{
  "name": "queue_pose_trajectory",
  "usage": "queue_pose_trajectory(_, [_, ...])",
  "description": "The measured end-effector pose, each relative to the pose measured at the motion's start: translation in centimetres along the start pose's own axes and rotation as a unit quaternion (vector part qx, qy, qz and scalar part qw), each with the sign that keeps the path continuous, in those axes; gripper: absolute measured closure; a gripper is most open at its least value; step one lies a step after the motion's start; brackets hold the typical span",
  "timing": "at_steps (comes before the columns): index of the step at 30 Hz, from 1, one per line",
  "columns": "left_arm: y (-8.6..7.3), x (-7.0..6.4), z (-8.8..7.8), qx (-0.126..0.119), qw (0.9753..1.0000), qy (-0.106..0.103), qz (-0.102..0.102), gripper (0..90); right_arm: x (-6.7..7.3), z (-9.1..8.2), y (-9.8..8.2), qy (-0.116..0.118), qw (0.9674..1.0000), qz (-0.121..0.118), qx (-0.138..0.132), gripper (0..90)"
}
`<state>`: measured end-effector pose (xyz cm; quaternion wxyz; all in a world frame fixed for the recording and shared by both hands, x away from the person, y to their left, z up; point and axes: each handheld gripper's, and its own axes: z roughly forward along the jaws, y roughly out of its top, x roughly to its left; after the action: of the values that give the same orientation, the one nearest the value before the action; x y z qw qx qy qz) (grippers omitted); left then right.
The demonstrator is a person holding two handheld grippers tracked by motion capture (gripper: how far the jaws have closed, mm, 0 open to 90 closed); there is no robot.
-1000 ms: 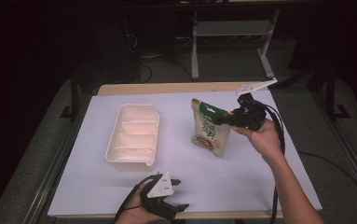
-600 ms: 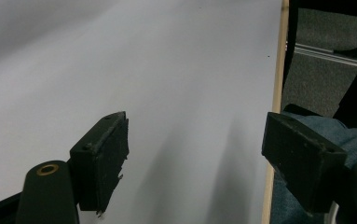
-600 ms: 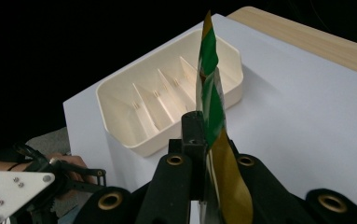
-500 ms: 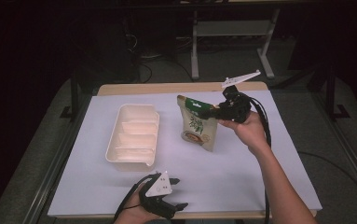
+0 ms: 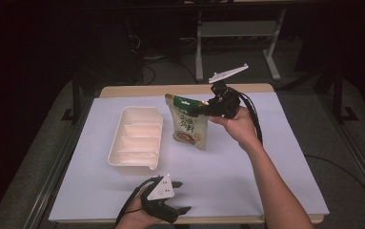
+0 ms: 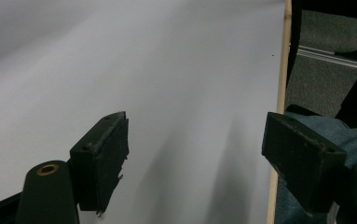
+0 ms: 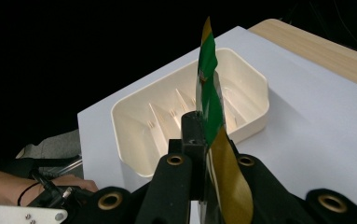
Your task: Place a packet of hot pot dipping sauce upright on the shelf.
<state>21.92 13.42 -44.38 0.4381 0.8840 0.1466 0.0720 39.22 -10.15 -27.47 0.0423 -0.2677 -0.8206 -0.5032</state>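
Above the white-covered table (image 5: pixel 247 181), right of centre in the high view, a food pouch (image 5: pixel 187 123) is held up clear of the surface by the right gripper (image 5: pixel 200 108), whose jaws are clamped on the pouch's green top edge. The pouch hangs down from that edge, its printed face turned toward the near side of the table, with a round picture of food low on the front. In the right gripper view the same pouch (image 7: pixel 212 116) is seen edge-on, pinched tight between the two black jaws, its green strip rising above them and its gold side running down below. The right hand (image 5: pixel 239 125) is wrapped around the gripper's body, and a black cable (image 5: pixel 255 114) is looped down past the wrist. Just left of the pouch, a cream plastic tray (image 5: pixel 136 139) with cross dividers is set flat on the table; it is seen beyond the jaws in the right gripper view (image 7: pixel 139 119), near the table's left edge. At the near edge of the table the left gripper (image 5: pixel 182 196) is rested low, held by the left hand (image 5: pixel 135 219), well apart from the tray and the pouch. In the left gripper view its jaws (image 6: pixel 195 163) are spread wide with nothing between them, bare white table lying beyond, and the table's wooden edge (image 6: pixel 283 74) is seen at the right.
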Motion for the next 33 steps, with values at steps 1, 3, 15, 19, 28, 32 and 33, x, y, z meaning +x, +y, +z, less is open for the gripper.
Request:
queue_pose_trajectory(1, [0.0, 0.0, 0.0, 0.000, 1.0000, 0.001, 0.000, 22.3, 0.0, 0.1, 0.2, 0.001, 1.0000, -0.001, 0.000, 89.4])
queue_pose_trajectory(3, [0.0, 0.0, 0.0, 0.001, 1.0000, 0.001, 0.000, 22.3, 0.1, 0.4, 0.5, 0.004, 1.0000, -0.002, -0.003, 89.4])
queue_pose_trajectory(15, [-0.1, 0.1, 0.0, 0.002, 1.0000, -0.001, -0.002, 22.3, 0.8, 1.8, 2.2, 0.016, 0.9998, -0.010, -0.005, 89.4])
queue_pose_trajectory(19, [-0.2, 0.1, 0.0, 0.000, 1.0000, 0.000, 0.000, 22.5, 1.1, 2.5, 2.8, 0.019, 0.9997, -0.015, -0.002, 89.5])
queue_pose_trajectory(28, [-0.2, 0.1, 0.0, 0.001, 1.0000, -0.001, 0.000, 22.5, 2.1, 4.3, 4.2, 0.033, 0.9991, -0.027, -0.005, 89.5])
queue_pose_trajectory(32, [-0.2, 0.1, 0.0, 0.001, 1.0000, -0.001, 0.001, 22.5, 2.5, 5.2, 4.6, 0.040, 0.9988, -0.028, -0.001, 89.5])
queue_pose_trajectory(33, [-0.2, 0.1, 0.0, 0.001, 1.0000, -0.001, 0.001, 22.5, 2.5, 5.2, 4.6, 0.040, 0.9988, -0.028, -0.001, 89.5])
